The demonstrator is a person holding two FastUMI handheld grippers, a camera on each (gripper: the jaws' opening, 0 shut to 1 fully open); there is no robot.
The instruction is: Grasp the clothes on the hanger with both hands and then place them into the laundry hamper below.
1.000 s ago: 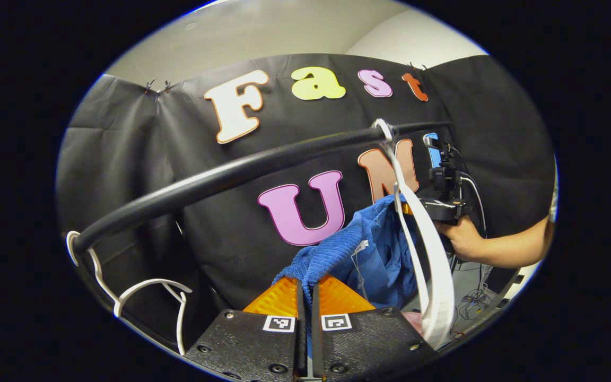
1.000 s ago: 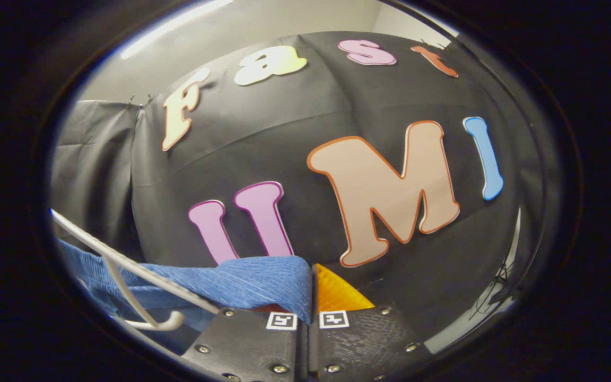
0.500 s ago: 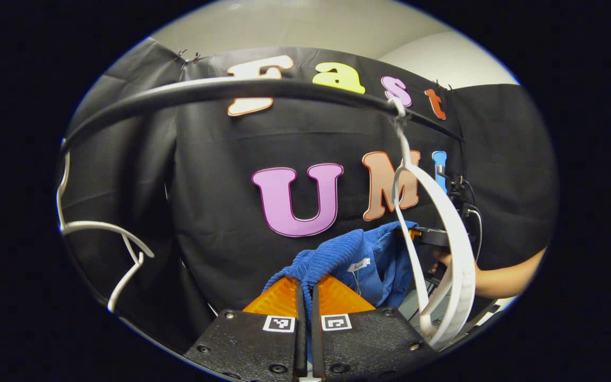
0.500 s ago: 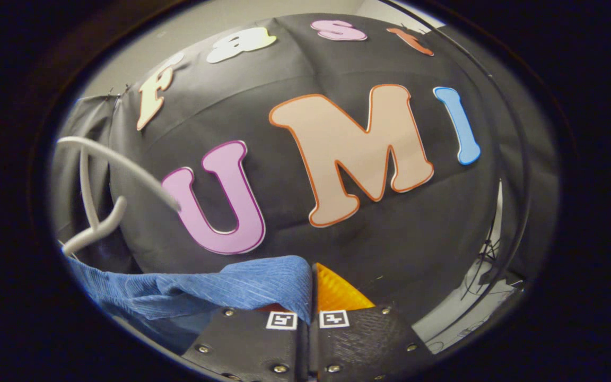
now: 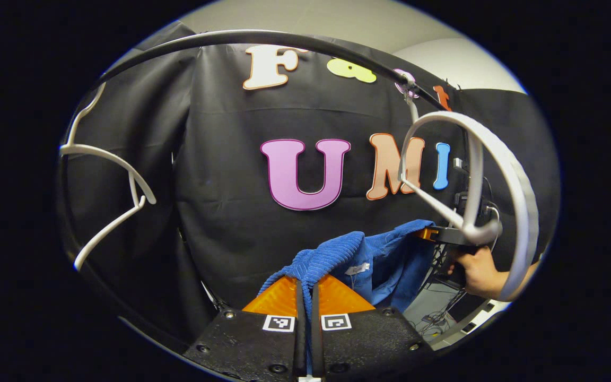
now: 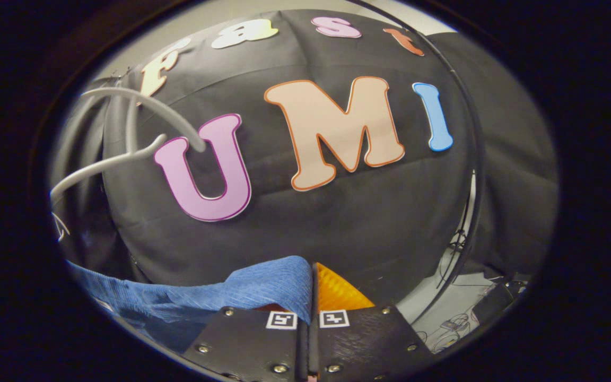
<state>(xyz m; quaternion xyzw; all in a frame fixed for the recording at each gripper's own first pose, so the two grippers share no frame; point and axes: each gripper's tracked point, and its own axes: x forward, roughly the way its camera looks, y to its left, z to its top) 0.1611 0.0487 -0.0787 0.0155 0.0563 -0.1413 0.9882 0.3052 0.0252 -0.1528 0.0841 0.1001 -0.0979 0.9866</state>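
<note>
Clothes point(image 5: 385, 260), a blue ribbed garment, hang slung between two hand-held grippers, clear of the white hanger point(image 5: 496, 175) that dangles bare from the black rail point(image 5: 263, 37). The left hand-held gripper point(image 5: 305, 284) has its orange fingers pressed together on a bunched fold of the fabric; the right hand-held gripper point(image 6: 311, 289) likewise pinches an edge of the cloth, which drapes over its left finger and trails away to the side. In the left gripper view the right one appears farther off, held by a hand point(image 5: 475, 270), with the garment sagging between the pair. The lift-off step looks complete and the carry down to the hamper is in hand; the hamper itself lies out of sight below, so the next move calls for lowering both ends together, keeping the grip firm until the cloth is over the opening. The fabric is soft, corded and limp; the hanger is smooth, curved plastic; a second white hanger point(image 5: 109, 201) hangs at the rail's far left.
</note>
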